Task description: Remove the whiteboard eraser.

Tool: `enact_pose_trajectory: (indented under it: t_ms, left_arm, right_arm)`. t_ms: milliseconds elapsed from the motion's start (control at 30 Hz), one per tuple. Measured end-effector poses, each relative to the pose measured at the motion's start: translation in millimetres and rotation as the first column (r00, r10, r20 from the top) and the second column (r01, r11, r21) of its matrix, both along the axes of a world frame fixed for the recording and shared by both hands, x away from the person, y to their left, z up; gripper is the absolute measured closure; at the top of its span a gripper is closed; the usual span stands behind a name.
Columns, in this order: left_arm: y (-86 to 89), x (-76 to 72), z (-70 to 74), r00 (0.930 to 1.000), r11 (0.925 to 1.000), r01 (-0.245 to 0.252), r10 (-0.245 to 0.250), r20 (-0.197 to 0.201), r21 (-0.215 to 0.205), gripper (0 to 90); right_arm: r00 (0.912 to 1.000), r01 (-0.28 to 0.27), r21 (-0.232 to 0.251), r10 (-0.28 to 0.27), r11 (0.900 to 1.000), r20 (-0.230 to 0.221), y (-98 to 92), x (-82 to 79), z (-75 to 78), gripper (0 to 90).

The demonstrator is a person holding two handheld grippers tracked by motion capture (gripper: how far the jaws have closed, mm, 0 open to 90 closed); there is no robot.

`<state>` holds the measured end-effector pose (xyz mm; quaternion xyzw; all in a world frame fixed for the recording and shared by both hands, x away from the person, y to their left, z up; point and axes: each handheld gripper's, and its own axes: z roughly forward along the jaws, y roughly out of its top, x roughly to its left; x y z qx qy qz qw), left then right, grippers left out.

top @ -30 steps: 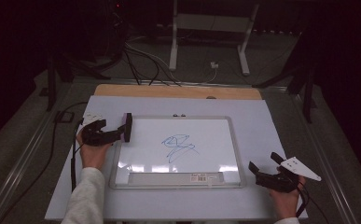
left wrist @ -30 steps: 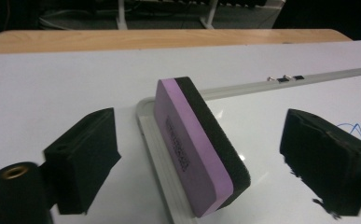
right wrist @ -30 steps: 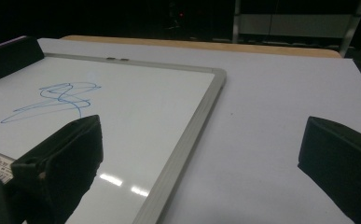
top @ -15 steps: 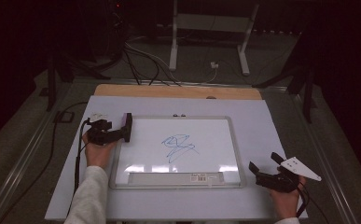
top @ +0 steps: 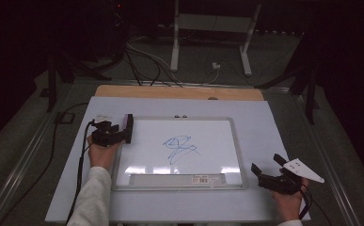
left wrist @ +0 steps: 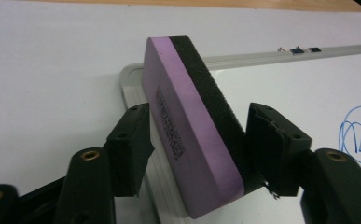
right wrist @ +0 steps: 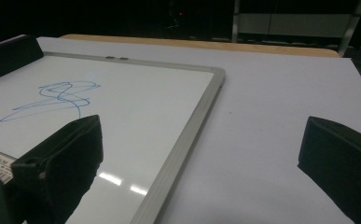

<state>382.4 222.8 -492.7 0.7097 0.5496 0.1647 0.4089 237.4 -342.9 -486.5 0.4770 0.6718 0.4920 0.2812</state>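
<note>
Table (top: pixel 76 197) | left gripper (left wrist: pixel 194 140) closing, apparently gripping eraser (left wrist: pixel 192 126) | whiteboard (top: pixel 217 141) edge

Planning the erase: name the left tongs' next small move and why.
Probably carry the eraser, which the left tongs have just been closing around, rightward over the whiteboard to the blue scribble; the mark is still unwiped.

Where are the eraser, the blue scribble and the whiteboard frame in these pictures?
eraser (left wrist: pixel 187 135): left gripper view, purple side face.
blue scribble (top: pixel 182 148): high view, middle of the lines.
whiteboard frame (right wrist: pixel 187 144): right gripper view, its grey right edge.
</note>
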Motion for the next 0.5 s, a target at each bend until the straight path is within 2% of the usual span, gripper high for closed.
enact_pose_trajectory:
  t_ms: [200,500]
  left_arm:
    - [-5.6,1.6,0.3,0.9997,0.9996,0.023,-0.023,-0.01,0.015,54.0]
    - [-10.7,2.0,1.6,0.9998,0.9986,0.016,-0.016,-0.012,0.051,56.0]
  right_arm:
    - [1.0,0.0,-0.001,0.0,1.0,0.0,0.2,0.0,0.0,0.0]
    - [1.0,-0.004,-0.002,0.004,1.0,-0.003,0.7,0.3,-0.3,0.0]
